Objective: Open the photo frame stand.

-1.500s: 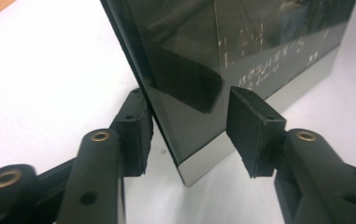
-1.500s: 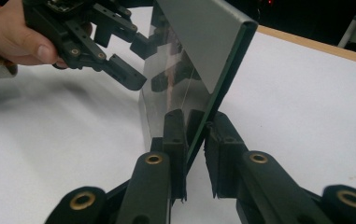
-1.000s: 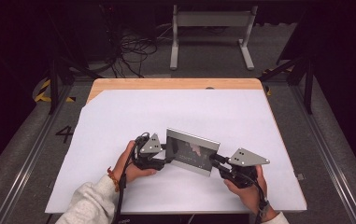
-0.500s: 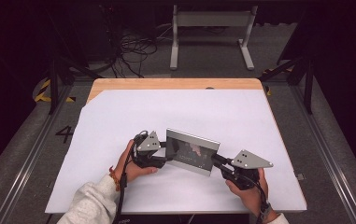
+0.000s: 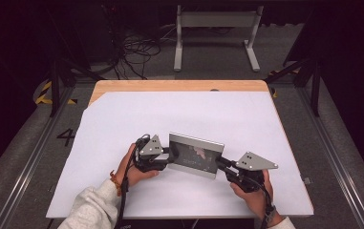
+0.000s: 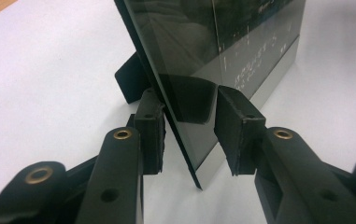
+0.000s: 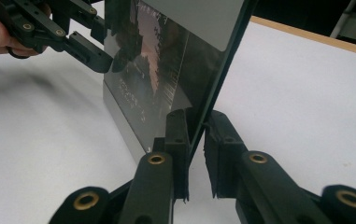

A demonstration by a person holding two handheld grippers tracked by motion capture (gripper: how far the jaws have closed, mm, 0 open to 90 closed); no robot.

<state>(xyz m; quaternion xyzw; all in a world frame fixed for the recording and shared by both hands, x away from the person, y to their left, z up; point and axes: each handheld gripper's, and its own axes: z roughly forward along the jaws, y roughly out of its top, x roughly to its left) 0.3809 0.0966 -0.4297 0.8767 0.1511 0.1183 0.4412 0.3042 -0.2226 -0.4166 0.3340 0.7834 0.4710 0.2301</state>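
A glass-fronted picture frame (image 5: pixel 196 155) stands on the white table cover (image 5: pixel 189 114), propped on a black back stand (image 6: pixel 129 81). My left gripper (image 5: pixel 170 160) is at the frame's left edge. In the left gripper view its jaws straddle the frame (image 6: pixel 222 42), and my left gripper (image 6: pixel 189 126) is open: one pad is near the back and the other stands clear of the glass. My right gripper (image 5: pixel 219 164) is at the frame's lower right corner. In the right gripper view it (image 7: pixel 196 140) is shut on the frame's (image 7: pixel 166 60) edge. The left gripper (image 7: pixel 103 58) shows beyond.
A strip of bare wooden tabletop (image 5: pixel 179 86) shows along the far edge. Behind the table are cables (image 5: pixel 132 52) on the floor and a metal stand (image 5: pixel 218 28). Metal rails run along both sides of the table.
Almost nothing has moved. Both grippers stay at the ends of the frame, and the frame stands in the same place.
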